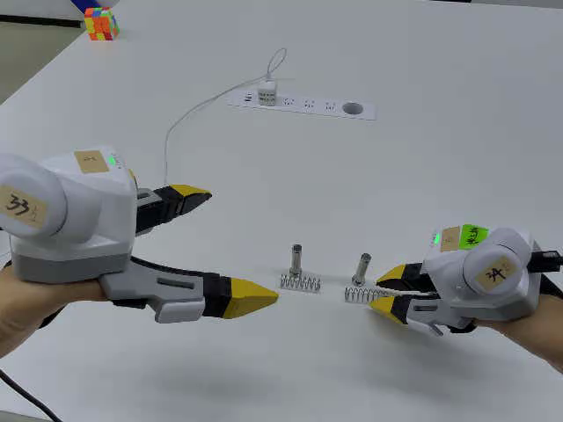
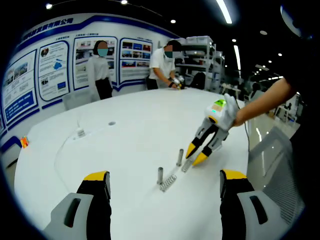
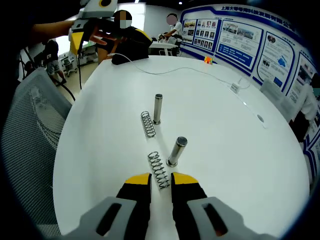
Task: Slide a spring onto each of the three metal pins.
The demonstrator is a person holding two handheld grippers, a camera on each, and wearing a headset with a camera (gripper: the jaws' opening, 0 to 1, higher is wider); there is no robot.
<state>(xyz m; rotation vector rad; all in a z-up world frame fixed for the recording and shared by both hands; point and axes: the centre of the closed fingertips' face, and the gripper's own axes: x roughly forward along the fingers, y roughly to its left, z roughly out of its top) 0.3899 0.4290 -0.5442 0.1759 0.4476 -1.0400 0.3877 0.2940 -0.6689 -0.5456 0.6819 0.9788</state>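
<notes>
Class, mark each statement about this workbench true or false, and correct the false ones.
1. Both pins stand upright on the table. True.
2. A spring already sits on one pin. False: both springs lie flat on the table beside the pins.
3. The left gripper has its jaws wide open. True.
4. A coloured cube sits between the pins. False: the cube is at the table's far corner.
5. One spring's end lies between the right gripper's jaws. True.

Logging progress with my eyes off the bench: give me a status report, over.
Left gripper open wide, beside the pins. Right gripper open, tips straddling one spring at its end. Two pins upright, bare; both springs lying flat. Nothing blocking the pins.
</notes>
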